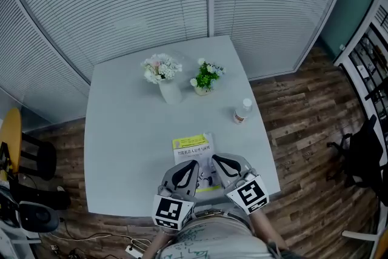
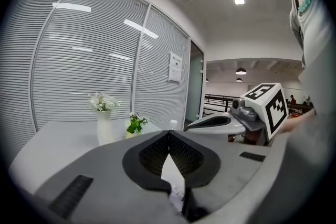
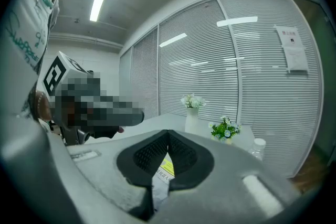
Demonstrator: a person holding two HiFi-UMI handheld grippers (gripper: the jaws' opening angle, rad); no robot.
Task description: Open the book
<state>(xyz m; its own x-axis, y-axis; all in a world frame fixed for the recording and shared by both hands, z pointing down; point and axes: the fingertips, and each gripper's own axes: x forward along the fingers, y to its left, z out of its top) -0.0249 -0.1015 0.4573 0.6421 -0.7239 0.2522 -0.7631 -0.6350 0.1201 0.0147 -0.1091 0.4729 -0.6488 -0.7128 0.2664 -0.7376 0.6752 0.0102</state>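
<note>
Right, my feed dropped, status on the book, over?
Left gripper and right gripper shut, tips over the book. Book flat at near edge of table, looks closed. Bottle, vase, potted flowers stand clear.

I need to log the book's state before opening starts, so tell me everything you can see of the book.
The book has a white cover with a yellow band across its far end and dark print. It lies flat and looks closed on the pale table, near the front edge. The left tongs and right tongs, both shut, sit over its near half; contact cannot be told.
</note>
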